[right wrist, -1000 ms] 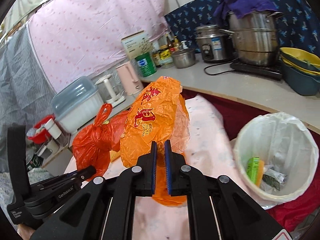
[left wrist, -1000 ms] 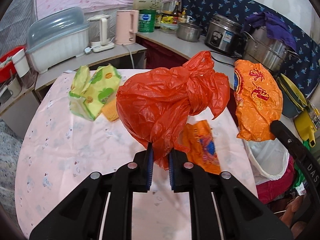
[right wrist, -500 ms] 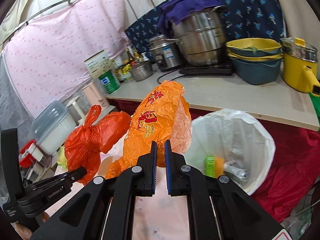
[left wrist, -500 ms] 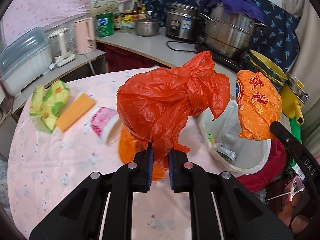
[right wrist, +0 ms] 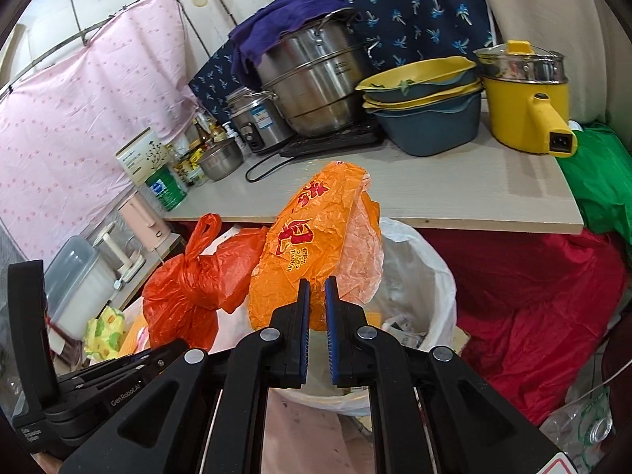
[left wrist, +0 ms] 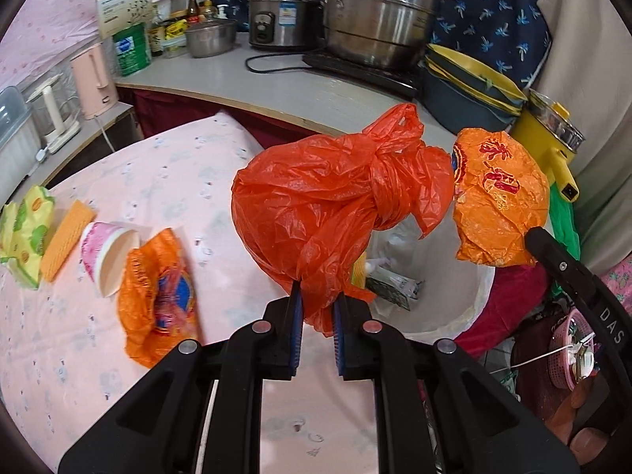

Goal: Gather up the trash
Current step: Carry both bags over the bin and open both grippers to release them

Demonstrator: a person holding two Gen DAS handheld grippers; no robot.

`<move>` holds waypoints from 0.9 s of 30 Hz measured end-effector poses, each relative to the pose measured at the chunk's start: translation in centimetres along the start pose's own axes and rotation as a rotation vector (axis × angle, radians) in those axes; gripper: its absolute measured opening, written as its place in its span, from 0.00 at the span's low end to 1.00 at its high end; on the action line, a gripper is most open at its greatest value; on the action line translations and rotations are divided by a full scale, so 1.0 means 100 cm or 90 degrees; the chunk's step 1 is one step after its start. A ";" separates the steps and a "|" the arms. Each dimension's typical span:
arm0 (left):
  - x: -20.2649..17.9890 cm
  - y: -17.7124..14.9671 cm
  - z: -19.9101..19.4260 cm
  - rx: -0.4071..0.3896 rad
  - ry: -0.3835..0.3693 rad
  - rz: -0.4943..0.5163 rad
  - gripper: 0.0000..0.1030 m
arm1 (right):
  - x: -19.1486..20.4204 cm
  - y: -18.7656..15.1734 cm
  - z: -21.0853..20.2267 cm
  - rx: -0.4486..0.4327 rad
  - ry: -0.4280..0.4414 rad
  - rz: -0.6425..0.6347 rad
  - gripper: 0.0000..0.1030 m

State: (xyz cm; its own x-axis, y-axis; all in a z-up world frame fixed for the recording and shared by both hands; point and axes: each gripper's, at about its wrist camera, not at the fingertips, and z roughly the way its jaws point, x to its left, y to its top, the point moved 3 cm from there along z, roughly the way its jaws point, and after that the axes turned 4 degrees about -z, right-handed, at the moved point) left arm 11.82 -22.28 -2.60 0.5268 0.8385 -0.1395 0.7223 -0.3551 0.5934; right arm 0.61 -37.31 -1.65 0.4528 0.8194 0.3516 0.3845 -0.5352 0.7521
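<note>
We are holding two bags over the bin (right wrist: 430,276).
Left gripper (left wrist: 317,304) is pinching the knotted red bag (left wrist: 316,205) — right gripper (right wrist: 317,292) is clamping the orange bag (right wrist: 312,245).

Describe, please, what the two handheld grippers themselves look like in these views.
Both the left gripper and the right gripper are matte black plastic linkages with silver round rivets and ribbed blue pads. White lettering marks their bodies. No cables or sleeves show.
</note>
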 end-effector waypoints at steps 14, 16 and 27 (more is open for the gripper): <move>-0.030 0.006 0.035 0.030 -0.017 0.018 0.16 | -0.035 0.001 0.007 0.001 -0.028 0.036 0.08; -0.031 0.008 0.037 0.024 -0.018 0.017 0.16 | -0.038 0.002 0.006 -0.001 -0.030 0.040 0.08; -0.025 0.014 0.035 0.005 -0.006 0.004 0.44 | -0.035 0.001 0.015 0.010 -0.023 0.037 0.08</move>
State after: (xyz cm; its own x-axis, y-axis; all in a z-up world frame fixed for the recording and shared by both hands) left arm 13.12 -26.33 -4.20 0.5356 0.8324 -0.1425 0.7223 -0.3642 0.5880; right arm 0.22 -40.59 -3.60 0.5032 0.7791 0.3740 0.3686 -0.5849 0.7225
